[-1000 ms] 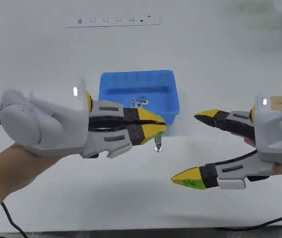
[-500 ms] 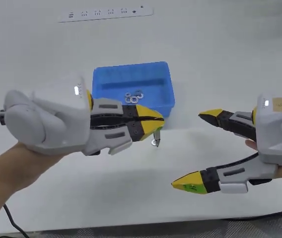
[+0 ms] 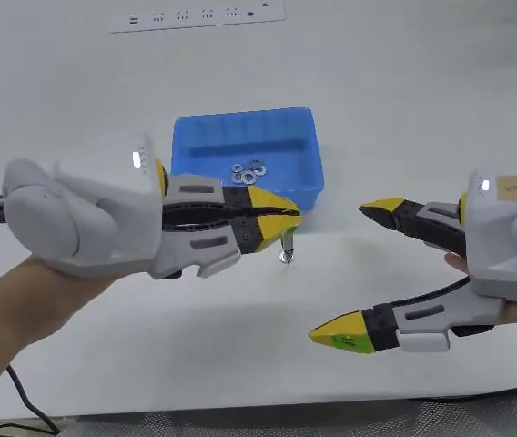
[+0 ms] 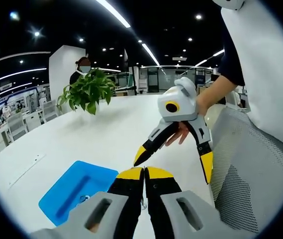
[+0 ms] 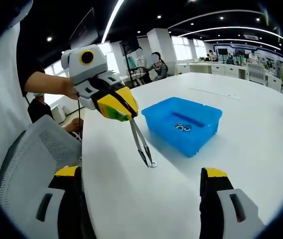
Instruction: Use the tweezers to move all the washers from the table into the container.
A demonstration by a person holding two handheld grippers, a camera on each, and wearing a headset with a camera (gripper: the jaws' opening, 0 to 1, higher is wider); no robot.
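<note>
The white table point(image 3: 422, 109) bears a blue container point(image 3: 195, 150) (washers point(image 3: 249, 171) inside) and a far power strip point(image 3: 199, 14). One loose washer point(image 3: 283, 259) lies near the container.

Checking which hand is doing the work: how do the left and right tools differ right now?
The left tool has its jaws shut on the tweezers; the right tool gapes wide and holds nothing. The left tool sits just in front of the blue container; the right tool is off to the container's right. Both have yellow-tipped jaws and white bodies.

Metal tweezers point(image 5: 139, 140), glossy plastic container point(image 5: 204, 137)
</note>
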